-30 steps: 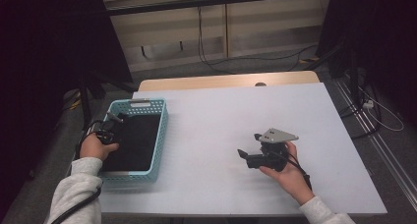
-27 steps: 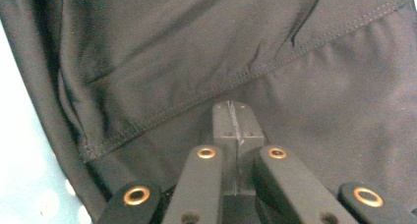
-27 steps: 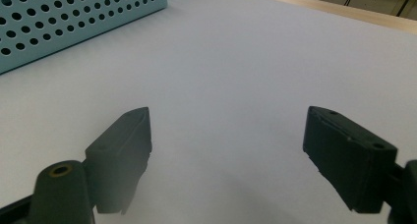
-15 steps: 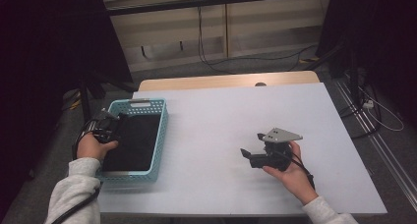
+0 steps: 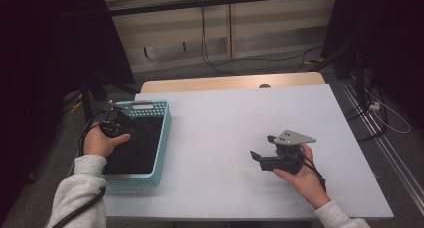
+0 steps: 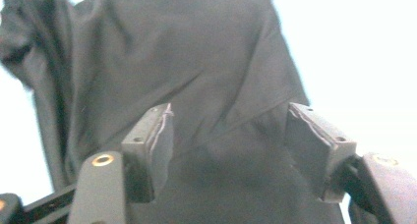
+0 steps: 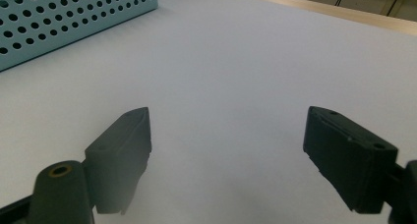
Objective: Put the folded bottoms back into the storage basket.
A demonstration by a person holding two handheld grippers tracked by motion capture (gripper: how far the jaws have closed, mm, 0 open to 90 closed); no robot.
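Dark cloth [image 6: 196, 76] sat right in front of the left gripper [image 6: 228, 145], jaws spread wide with folds of fabric between and behind them, not yet pinched. Judging by the creases, it looked soft, limp and light, not fragile, probably a bit slippery where smooth; it would sag and drape when lifted. Best hold was likely a raised fold or a bunched edge, so the pads could bite a ridge rather than flat fabric. One ridge ran on a slant across the left gripper view, from the upper left down toward the right jaw, but the true lie on the table couldn't be told from that view.

From above, the cloth [image 5: 132, 145] lay flat inside the teal perforated basket [image 5: 162, 133] at the left edge of the white table [image 5: 225, 123], covering the floor of it. Its long axis seemed to follow the basket's, running away from the person toward the far side; no clear front or back end. The left gripper [image 5: 116, 124] hovered over the basket's near-left part, held in the left hand [image 5: 100, 143].

Right gripper [image 7: 226, 150] was spread open too, holding nothing, over bare table with the basket's [image 7: 74, 17] wall off beyond. From above, it [image 5: 265, 158] sat well apart from the basket, in the right hand [image 5: 300, 178].
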